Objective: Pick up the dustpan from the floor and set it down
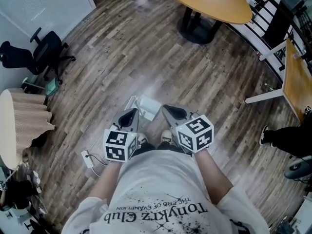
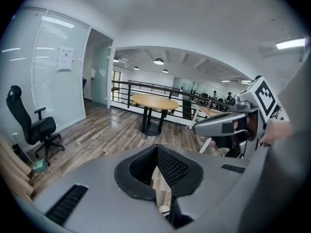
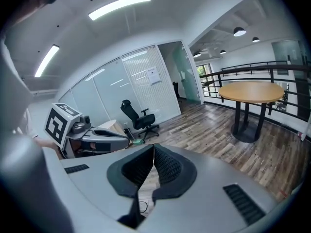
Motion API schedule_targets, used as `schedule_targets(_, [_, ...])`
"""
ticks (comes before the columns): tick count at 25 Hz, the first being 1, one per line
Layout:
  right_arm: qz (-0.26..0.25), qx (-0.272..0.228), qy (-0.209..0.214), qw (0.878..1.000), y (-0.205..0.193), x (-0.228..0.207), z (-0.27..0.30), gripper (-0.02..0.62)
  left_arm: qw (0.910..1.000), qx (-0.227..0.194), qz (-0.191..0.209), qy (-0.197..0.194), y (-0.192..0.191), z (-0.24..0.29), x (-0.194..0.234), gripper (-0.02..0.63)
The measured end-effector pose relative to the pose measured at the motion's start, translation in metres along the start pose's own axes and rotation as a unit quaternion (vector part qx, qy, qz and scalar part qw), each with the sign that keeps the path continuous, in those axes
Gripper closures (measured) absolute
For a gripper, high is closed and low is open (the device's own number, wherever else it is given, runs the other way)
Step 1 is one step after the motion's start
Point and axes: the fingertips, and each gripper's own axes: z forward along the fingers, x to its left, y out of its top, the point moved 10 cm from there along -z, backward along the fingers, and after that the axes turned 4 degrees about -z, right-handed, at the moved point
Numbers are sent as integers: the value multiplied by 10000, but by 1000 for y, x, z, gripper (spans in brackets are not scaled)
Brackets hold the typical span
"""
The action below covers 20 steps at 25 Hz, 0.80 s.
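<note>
Currently: both grippers empty, dustpan on floor

Left gripper [image 2: 156, 152] has its jaws pressed together with nothing between the pads. Right gripper [image 3: 153, 152] is the same, tips meeting and empty. Head view: the person holds both at waist height, side by side and pointing forward and down. White dustpan [image 1: 148, 107] lies on the wood floor [image 1: 146, 48] just ahead of the shoes [image 1: 166, 136] and shows between the two gripper noses. Round table [image 1: 209, 1] is farther ahead, office chair [image 1: 46, 50] off to the left.
</note>
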Motion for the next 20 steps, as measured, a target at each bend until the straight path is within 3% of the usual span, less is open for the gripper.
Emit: schedule_targets(20, [-60,156,87,9998,-8,-1,4,571,9996,184,-168,-103,-6,-2,1,583])
